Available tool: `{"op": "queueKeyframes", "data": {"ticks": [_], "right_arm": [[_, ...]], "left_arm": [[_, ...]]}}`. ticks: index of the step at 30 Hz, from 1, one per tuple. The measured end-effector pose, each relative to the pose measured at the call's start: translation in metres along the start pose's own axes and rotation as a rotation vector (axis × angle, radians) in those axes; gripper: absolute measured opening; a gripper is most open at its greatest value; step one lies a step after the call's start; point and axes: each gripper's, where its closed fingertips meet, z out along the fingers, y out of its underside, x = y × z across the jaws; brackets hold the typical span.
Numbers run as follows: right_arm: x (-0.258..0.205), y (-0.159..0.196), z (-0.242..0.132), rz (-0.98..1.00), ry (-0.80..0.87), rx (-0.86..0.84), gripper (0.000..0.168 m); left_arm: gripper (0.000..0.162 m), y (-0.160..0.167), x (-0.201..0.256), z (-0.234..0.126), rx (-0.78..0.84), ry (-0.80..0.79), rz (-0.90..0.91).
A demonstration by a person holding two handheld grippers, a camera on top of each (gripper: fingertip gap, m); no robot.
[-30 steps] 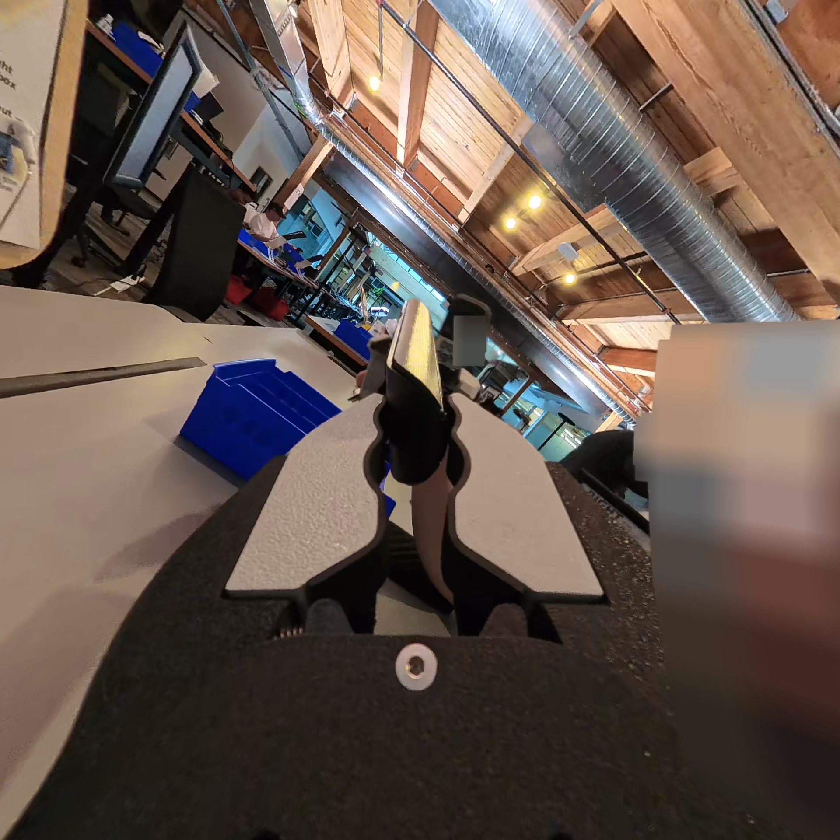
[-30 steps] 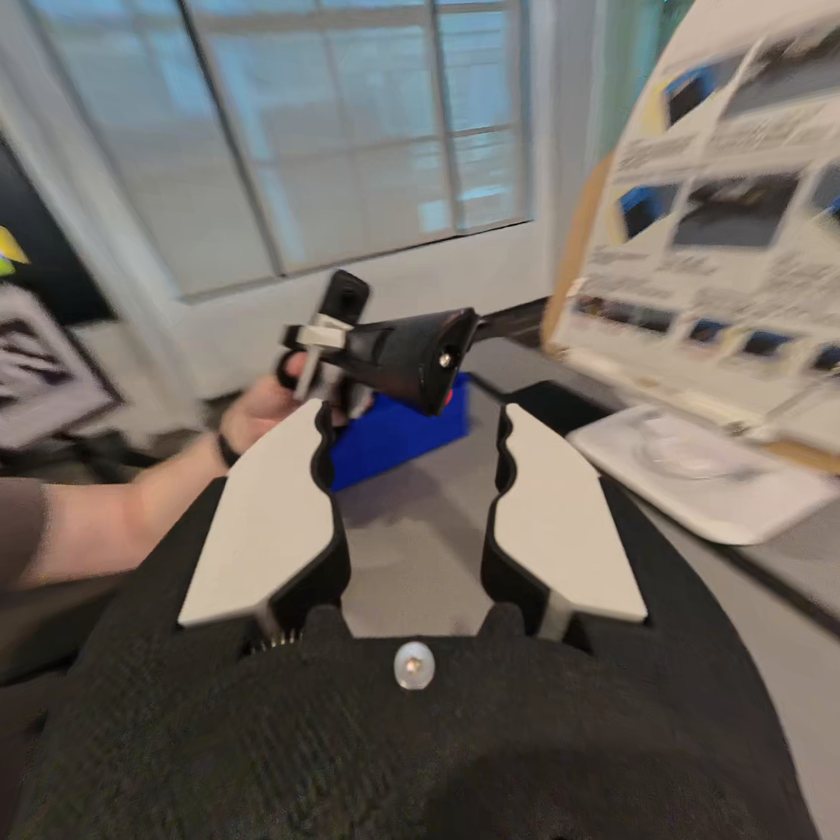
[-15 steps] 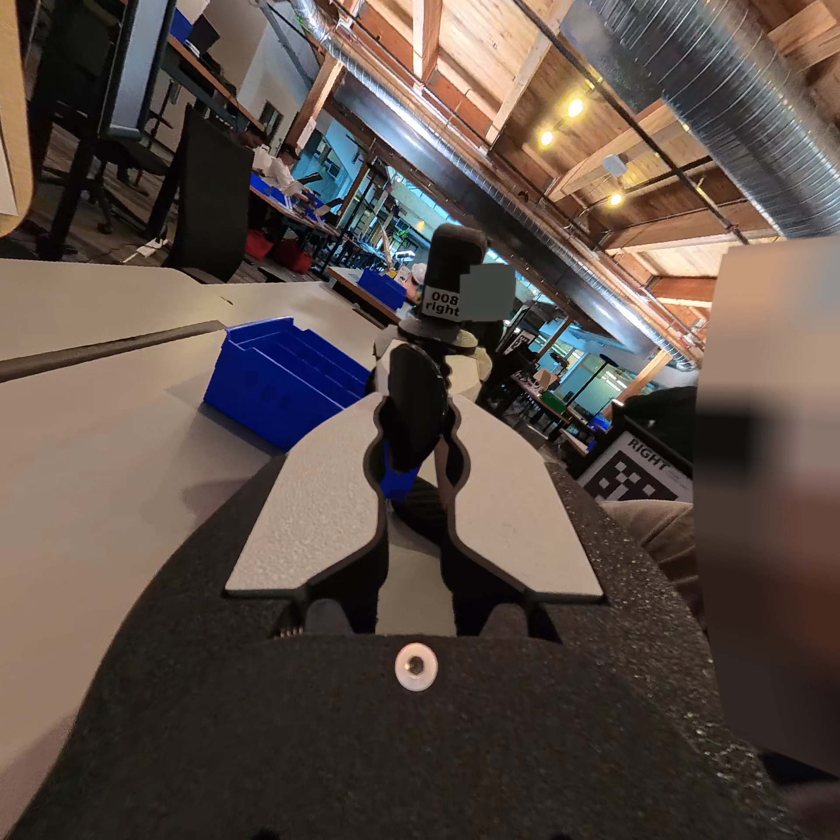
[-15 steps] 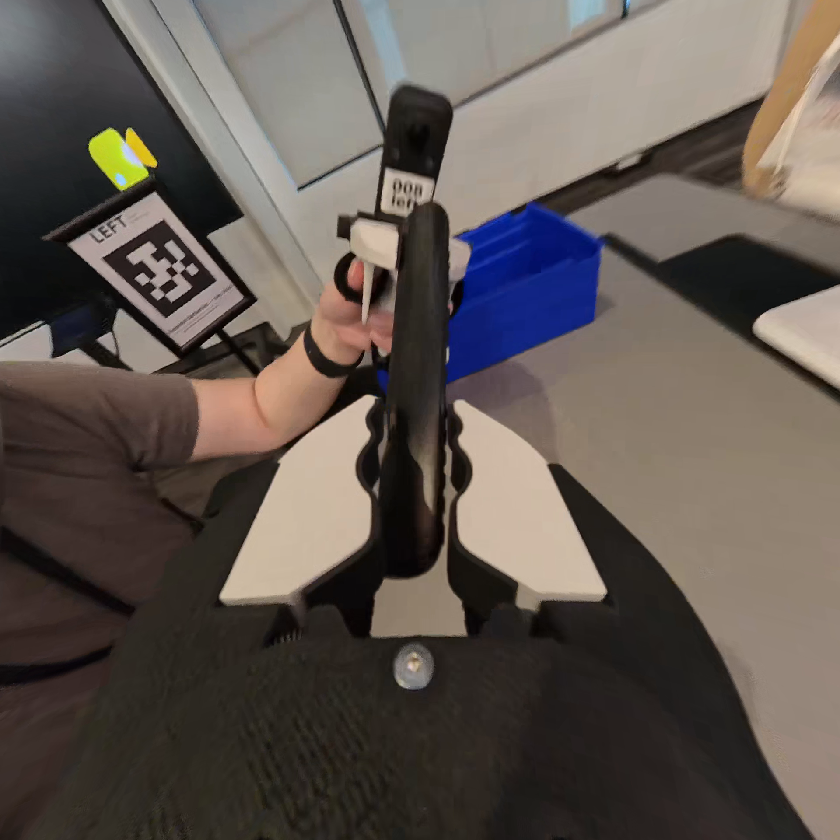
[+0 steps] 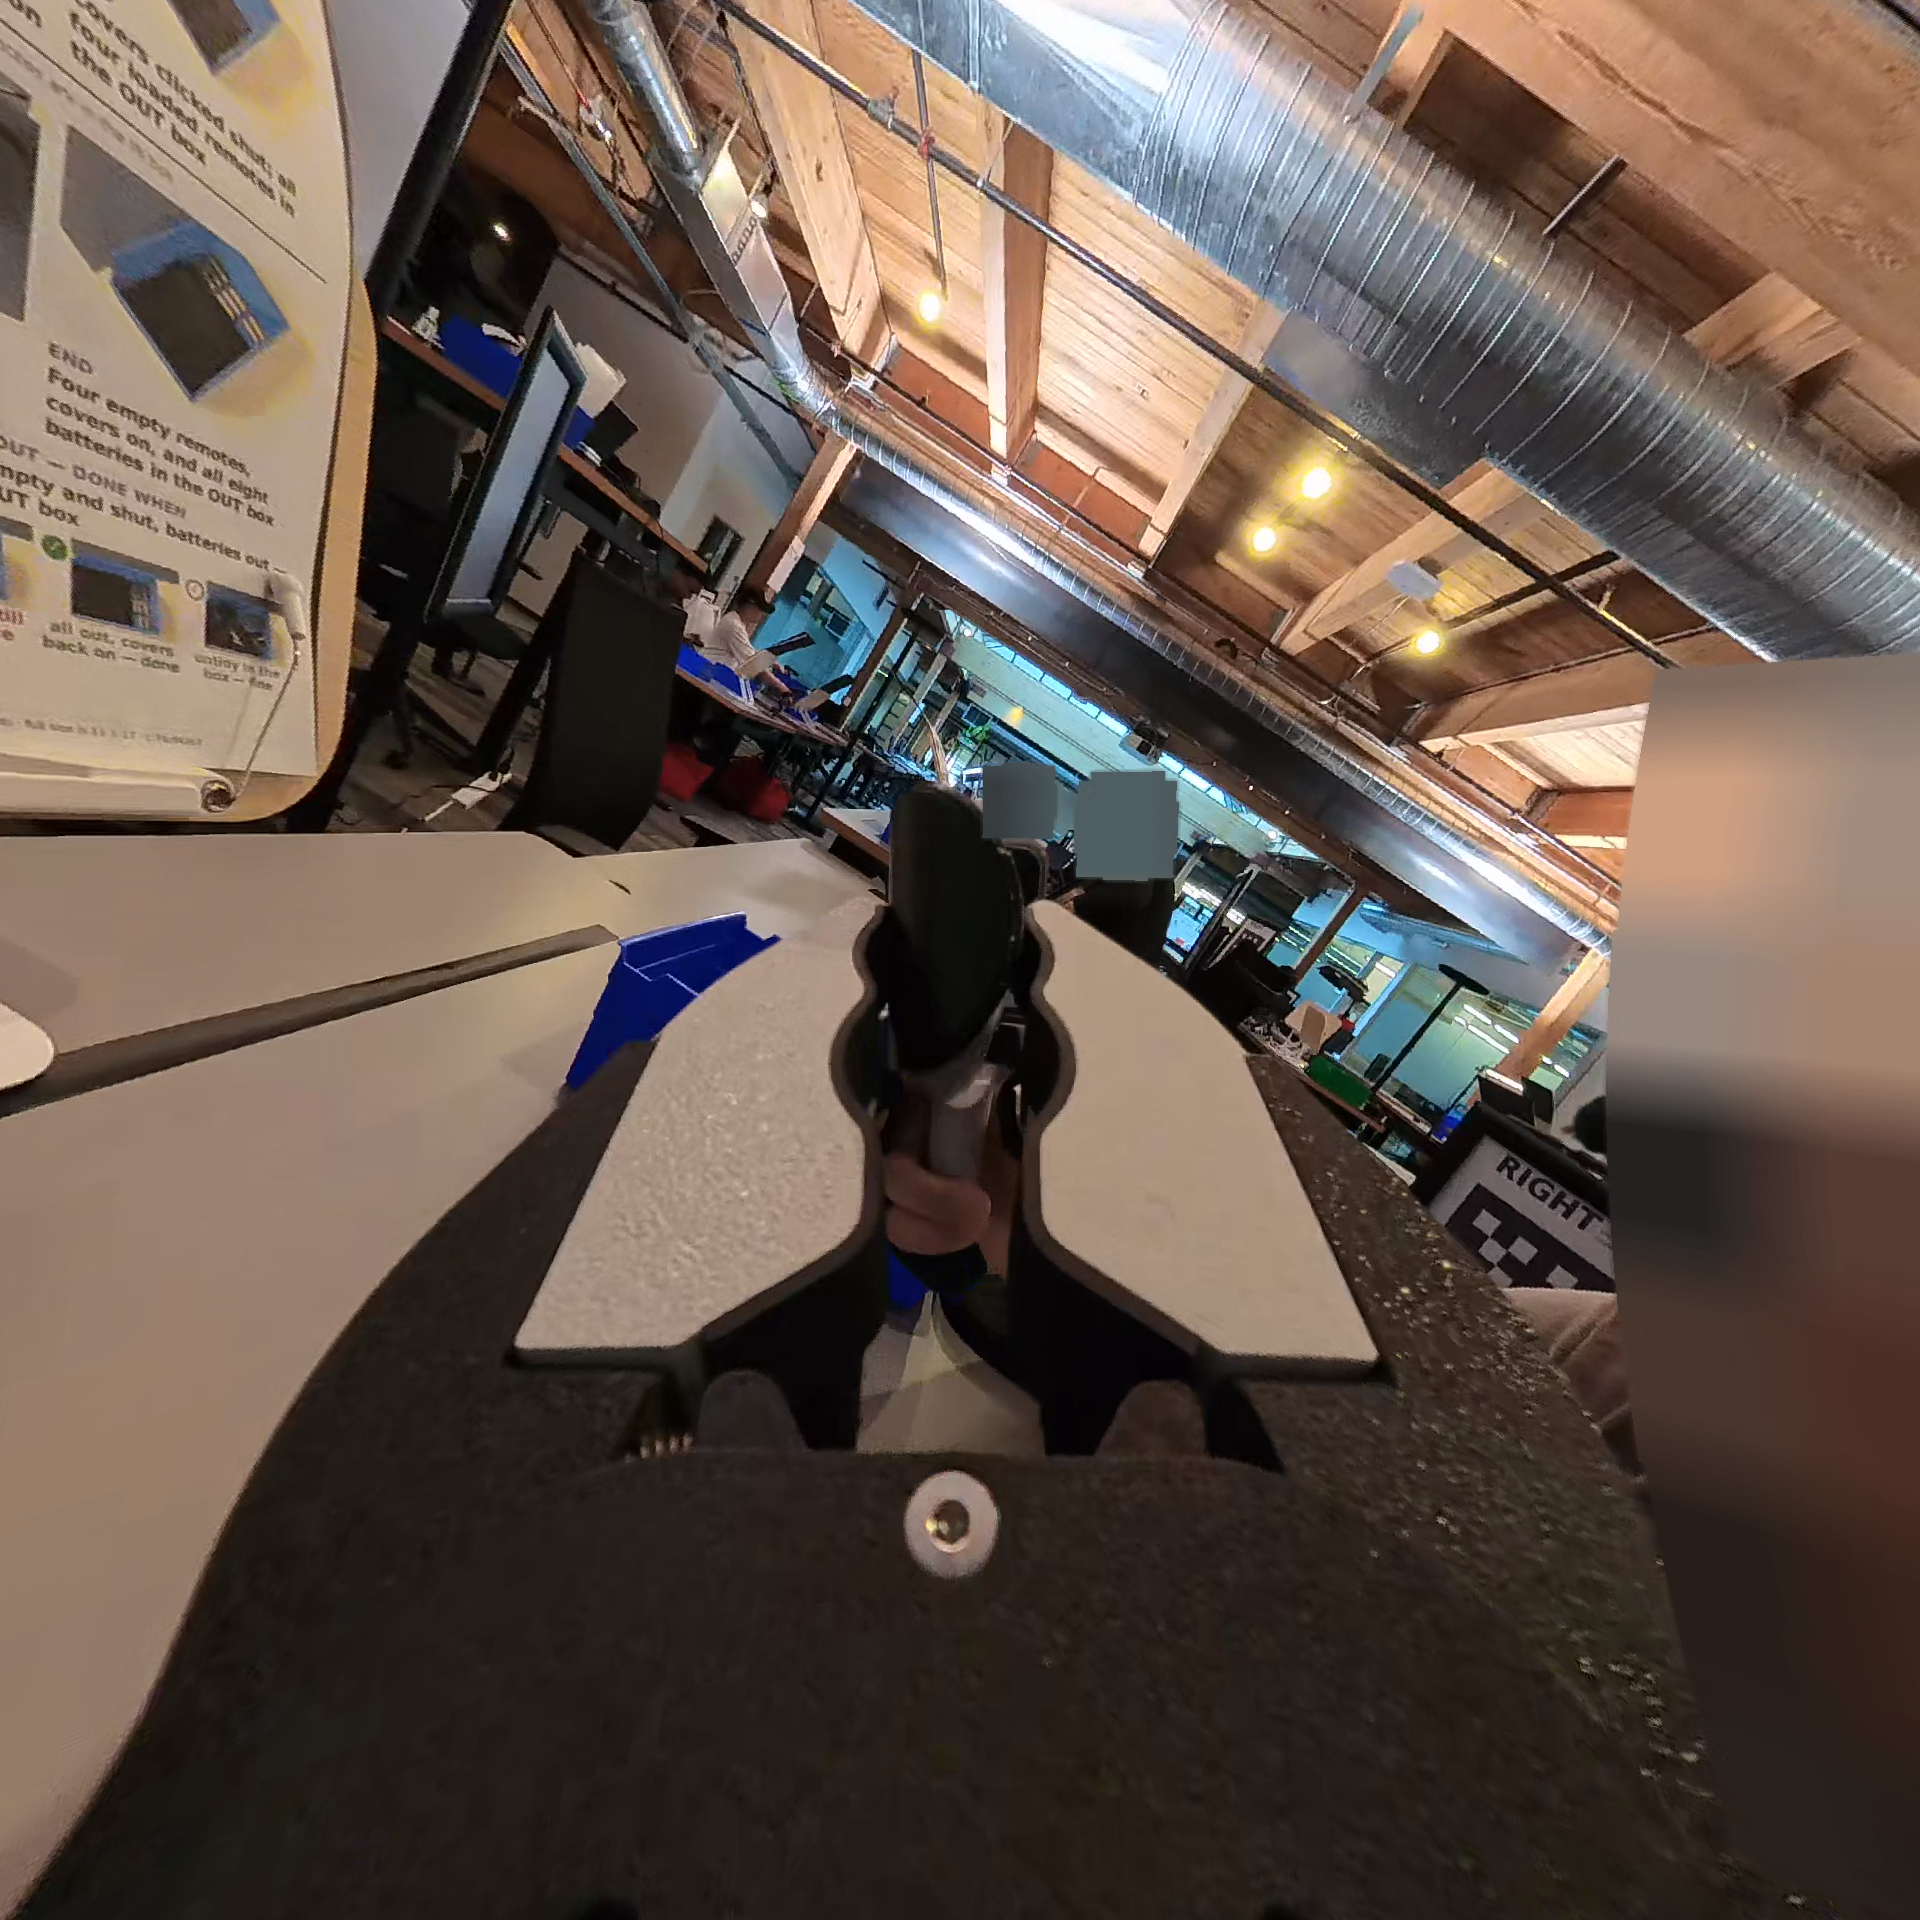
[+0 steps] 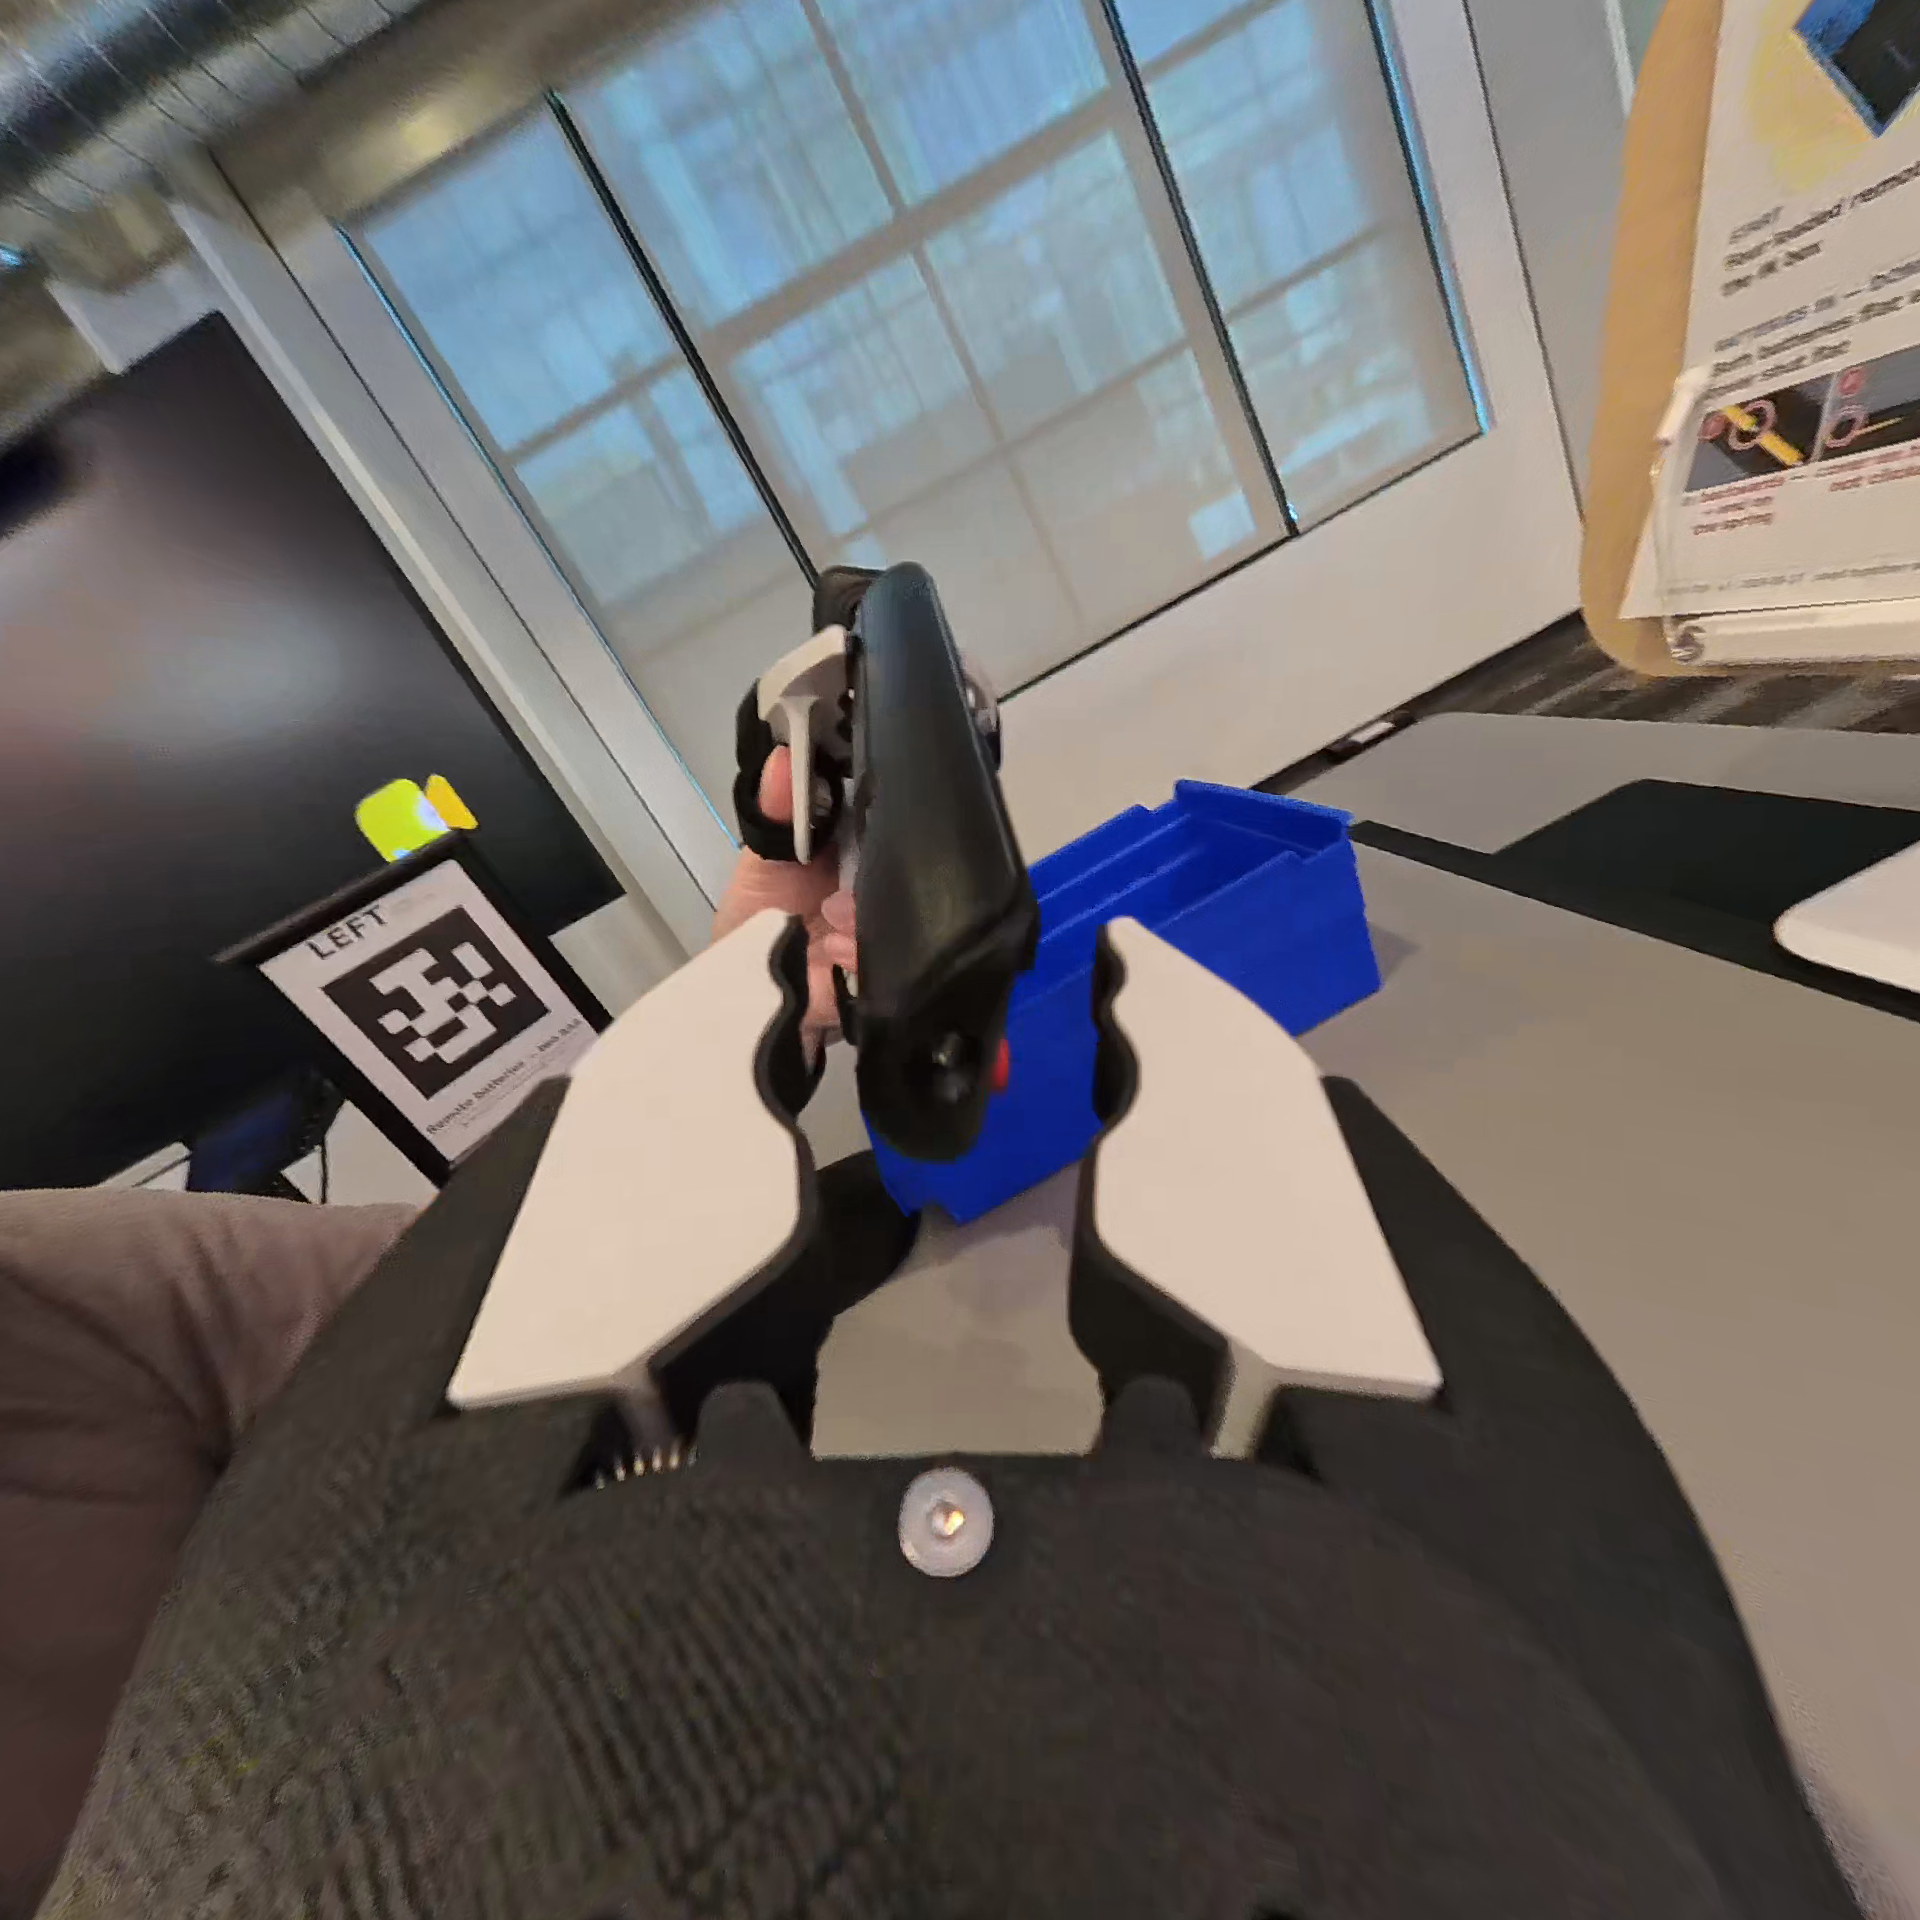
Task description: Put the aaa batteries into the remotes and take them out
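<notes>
My left gripper (image 5: 953, 935) is shut on a black remote (image 5: 951, 894), holding it edge-on above the grey table (image 5: 260, 1195). In the right wrist view the remote (image 6: 925, 883) hangs tilted in the air, and the left gripper (image 6: 821, 717) and a hand grip its far end. My right gripper (image 6: 945, 945) is open, its fingers on either side of the remote's near end without touching it. No batteries are in view.
A blue bin (image 6: 1226, 914) stands on the table behind the remote; it also shows in the left wrist view (image 5: 665, 987). A white tray (image 6: 1860, 925) lies at the right. An instruction board (image 5: 156, 416) stands at the back. A marker sign (image 6: 436, 1018) stands off the table.
My right gripper closed on the remote half a second ago and has now opened and drawn back a little. My left gripper has kept hold of the remote throughout and tilted upward.
</notes>
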Motion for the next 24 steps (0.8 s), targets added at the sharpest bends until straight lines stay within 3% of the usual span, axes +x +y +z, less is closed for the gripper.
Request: {"op": "queueKeyframes", "data": {"ticks": [3, 10, 24], "right_arm": [[-0.003, 0.006, 0.003, -0.036, -0.008, -0.024, 0.040], [-0.001, 0.025, 0.011, -0.011, -0.011, -0.104, 0.038], [-0.007, 0.020, 0.012, -0.040, 0.024, 0.180, 0.036]], "left_arm": [[0.022, 0.004, 0.001, 0.004, 0.000, 0.017, -0.025], [0.022, 0.006, -0.002, 0.005, -0.006, -0.003, -0.013], [0.022, 0.004, -0.004, 0.005, 0.029, -0.001, -0.045]]}}
